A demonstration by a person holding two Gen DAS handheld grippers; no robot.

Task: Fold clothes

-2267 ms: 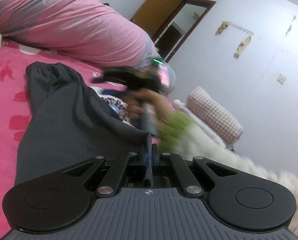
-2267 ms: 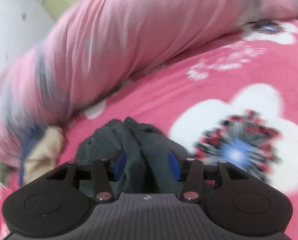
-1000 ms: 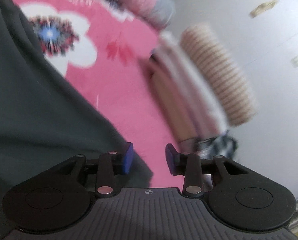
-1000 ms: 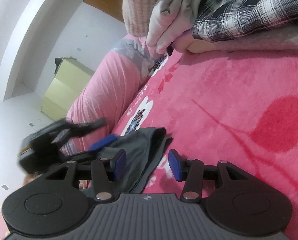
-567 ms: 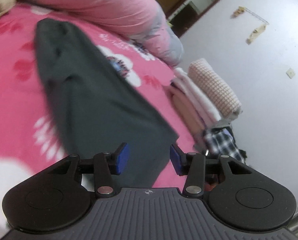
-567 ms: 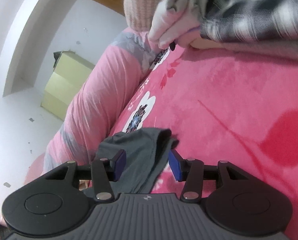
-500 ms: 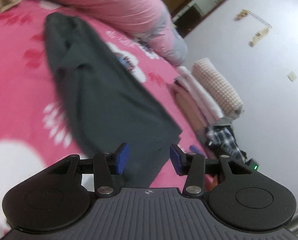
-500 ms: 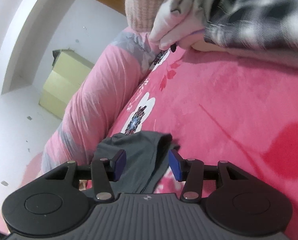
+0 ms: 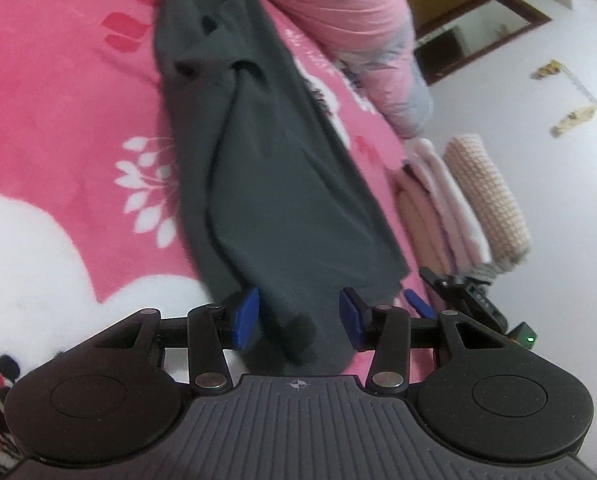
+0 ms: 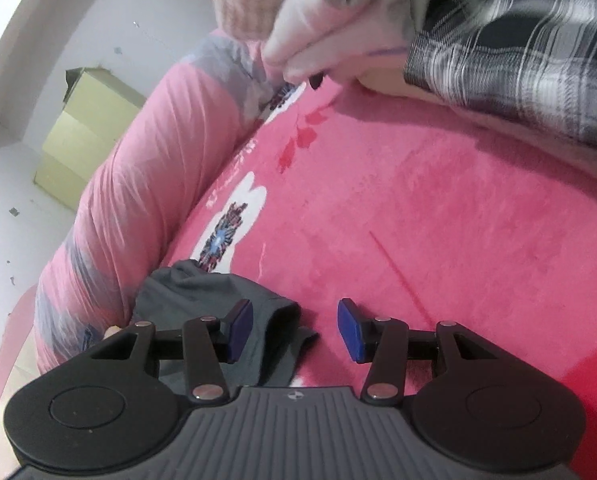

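A dark grey garment (image 9: 266, 168) lies stretched out lengthwise on the pink flowered bed cover (image 9: 58, 120). My left gripper (image 9: 298, 320) is open, its blue pads either side of the garment's near end, not closed on it. In the right wrist view the garment's other end (image 10: 218, 304) lies bunched by the left finger. My right gripper (image 10: 294, 330) is open and empty, just above the bed cover (image 10: 438, 220). The right gripper's fingers also show in the left wrist view (image 9: 458, 288) at the right edge of the garment.
A rolled pink quilt (image 9: 330, 12) runs along the far side of the bed (image 10: 138, 184). A stack of folded clothes (image 9: 458, 200) with a knitted piece on top stands at the right. A plaid shirt (image 10: 518, 52) lies beside that stack.
My left gripper has let go of the garment and opened, then dropped down to its near end. My right gripper has swung away from the quilt and now sits low at the other end.
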